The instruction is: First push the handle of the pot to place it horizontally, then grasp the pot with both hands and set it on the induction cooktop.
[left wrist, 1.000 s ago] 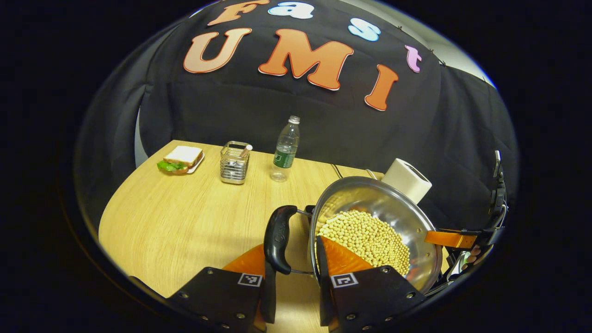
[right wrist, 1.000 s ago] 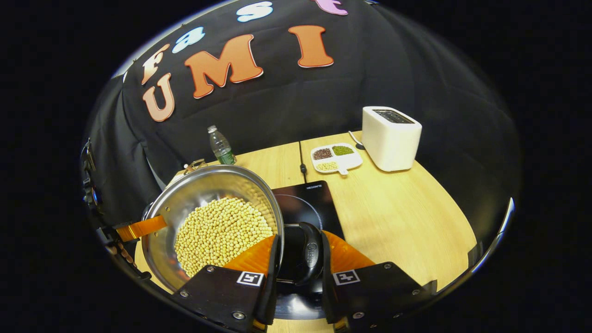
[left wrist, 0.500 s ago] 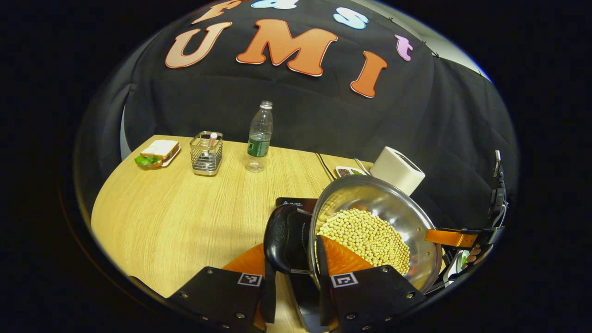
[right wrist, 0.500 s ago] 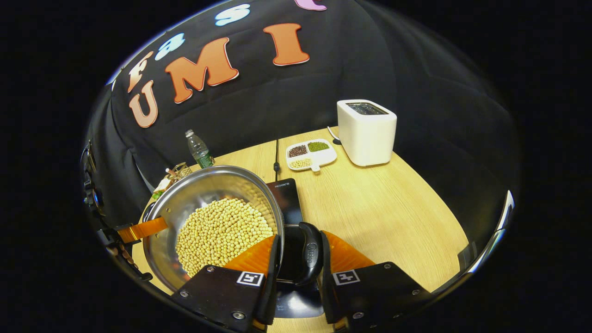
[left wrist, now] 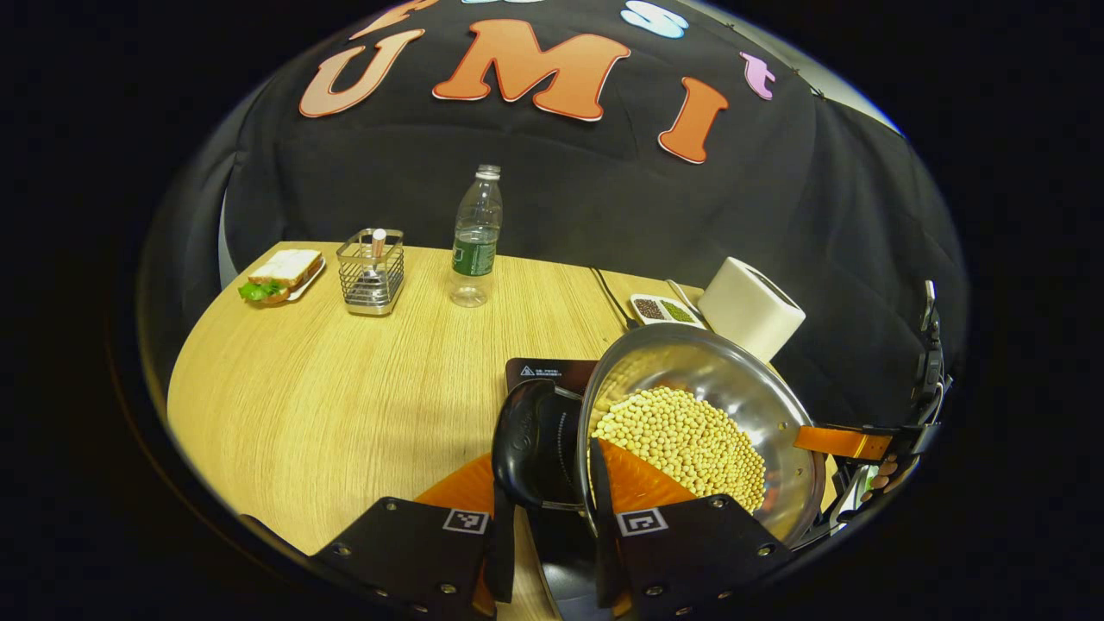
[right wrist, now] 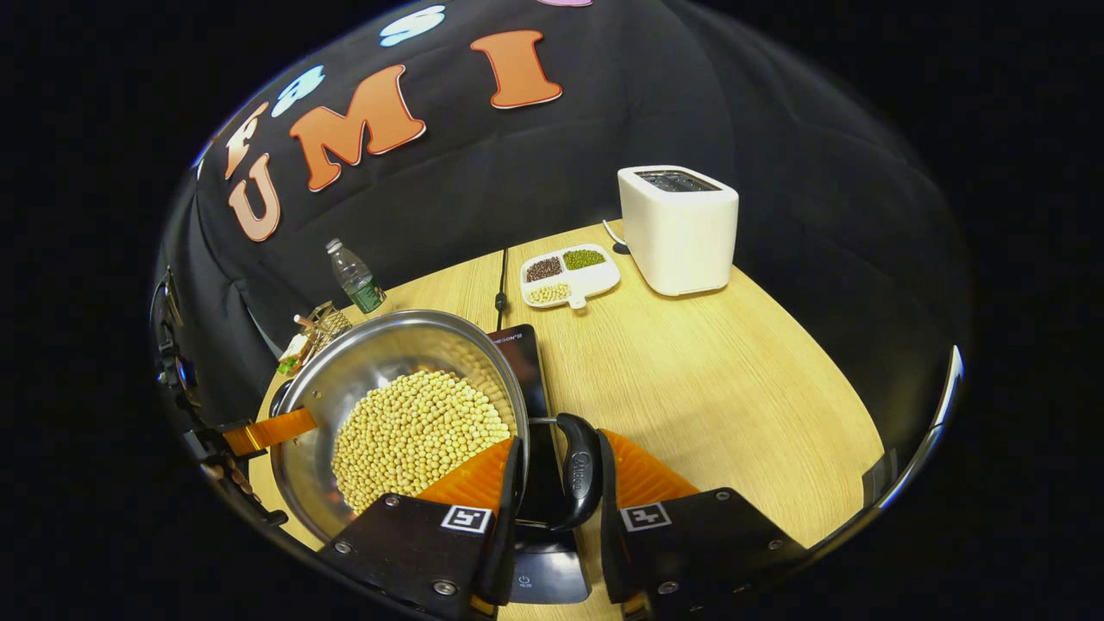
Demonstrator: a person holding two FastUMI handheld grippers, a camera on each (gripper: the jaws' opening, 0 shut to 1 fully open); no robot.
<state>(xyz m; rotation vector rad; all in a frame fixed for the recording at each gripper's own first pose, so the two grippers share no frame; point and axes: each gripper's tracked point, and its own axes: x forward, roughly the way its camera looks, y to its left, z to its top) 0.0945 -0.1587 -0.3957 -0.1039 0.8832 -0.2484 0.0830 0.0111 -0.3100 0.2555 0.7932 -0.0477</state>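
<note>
A steel pot point(left wrist: 700, 369) filled with yellow soybeans point(left wrist: 681, 442) hangs between both grippers. My left gripper point(left wrist: 545, 470) is shut on the pot's black left handle point(left wrist: 520, 448); its inner finger lies over the rim. In the right gripper view, my right gripper point(right wrist: 561, 461) is shut on the other black handle point(right wrist: 579, 470) of the pot point(right wrist: 379, 355). The black induction cooktop point(left wrist: 552, 376) lies under the pot, its front edge point(right wrist: 545, 586) showing between the right fingers. Whether the pot touches it I cannot tell. Each view shows the opposite gripper's orange finger point(left wrist: 841, 443) point(right wrist: 269, 431) at the far rim.
A white toaster point(right wrist: 681, 228) and a divided dish of grains point(right wrist: 569, 274) stand behind the cooktop, with its cord point(right wrist: 501, 276) running back. A water bottle point(left wrist: 474, 237), a wire basket point(left wrist: 371, 272) and a sandwich plate point(left wrist: 280, 276) line the far left of the wooden table point(left wrist: 328, 405).
Both grippers have carried the pot sideways to the right, and it now hangs over the cooktop. The cooktop has come into sight under the left handle. Both grips are unchanged.
</note>
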